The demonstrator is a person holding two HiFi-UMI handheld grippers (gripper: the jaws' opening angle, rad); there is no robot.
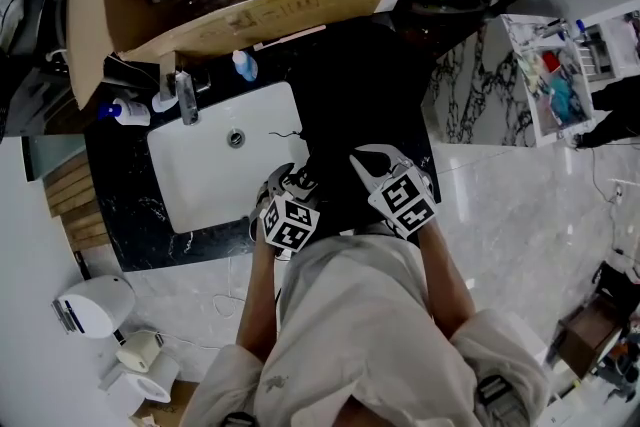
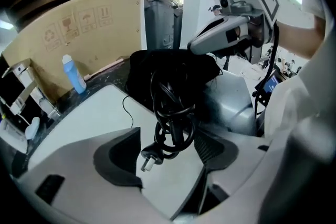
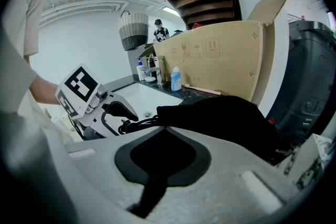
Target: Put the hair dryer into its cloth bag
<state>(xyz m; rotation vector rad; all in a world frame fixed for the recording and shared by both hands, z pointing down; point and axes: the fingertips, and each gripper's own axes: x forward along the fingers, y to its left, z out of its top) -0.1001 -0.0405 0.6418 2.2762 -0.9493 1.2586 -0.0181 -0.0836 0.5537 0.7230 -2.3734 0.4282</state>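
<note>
Black, limp cloth bag [image 3: 226, 115] lies on the dark stone counter [image 1: 130, 215] at three o'clock of the white basin [image 1: 200, 180]. It will sag and fold, so its mouth hem is the place to pinch, and the right gripper [image 3: 164, 134] looks clenched on that hem. No hair dryer body shows; I judge it inside, rigid and fairly heavy. Its black coiled cord [image 2: 173, 123], light and springy, hangs out between the spread jaws of the left gripper [image 2: 170, 139], neither pad pressing it. Take the bundle, not the small plug [image 2: 148, 159] at seven o'clock. Only the left gripper view shows that plug; only the head view shows bag beside basin.
</note>
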